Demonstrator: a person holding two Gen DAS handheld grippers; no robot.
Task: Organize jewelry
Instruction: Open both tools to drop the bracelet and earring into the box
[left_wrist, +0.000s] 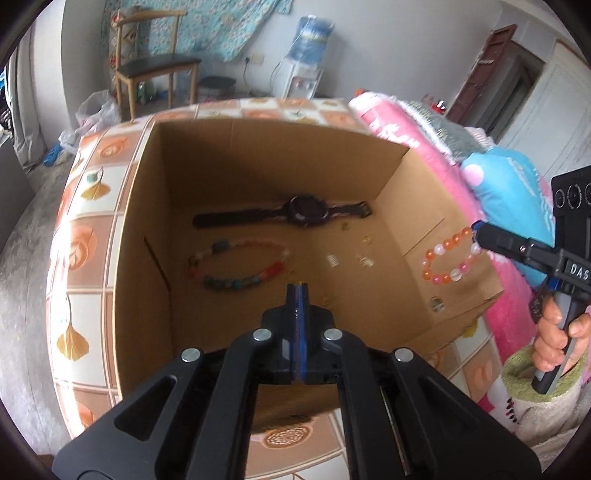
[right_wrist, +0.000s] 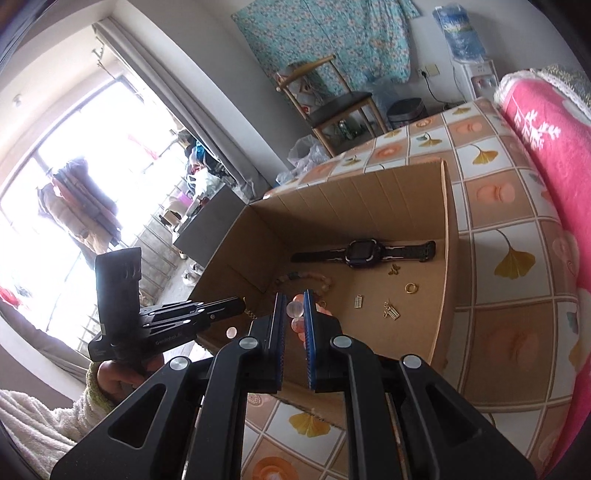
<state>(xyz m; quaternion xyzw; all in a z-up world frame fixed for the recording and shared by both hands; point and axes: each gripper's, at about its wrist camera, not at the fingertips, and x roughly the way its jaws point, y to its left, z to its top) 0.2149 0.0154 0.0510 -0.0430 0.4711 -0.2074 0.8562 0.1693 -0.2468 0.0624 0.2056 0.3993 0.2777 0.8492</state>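
An open cardboard box (left_wrist: 258, 166) stands on a patterned cloth. On its floor lie a black watch (left_wrist: 306, 212), a multicoloured bead bracelet (left_wrist: 236, 264) and small gold charms (left_wrist: 332, 259). My left gripper (left_wrist: 298, 286) hangs over the box's near side, jaws together, with a small gold piece (right_wrist: 251, 314) dangling at its tip. My right gripper (right_wrist: 294, 295) is shut on an orange, white and pink bead bracelet (left_wrist: 450, 258), held above the box's right wall. The right wrist view also shows the watch (right_wrist: 360, 253) and a gold ring (right_wrist: 411, 288).
A pink blanket (left_wrist: 406, 140) and a blue cushion (left_wrist: 509, 195) lie right of the box. The tile-patterned cloth (right_wrist: 509, 258) surrounds the box. A wooden chair (left_wrist: 155, 70) and a water dispenser (left_wrist: 303, 74) stand by the far wall. A hand (left_wrist: 550, 339) grips the right gripper's handle.
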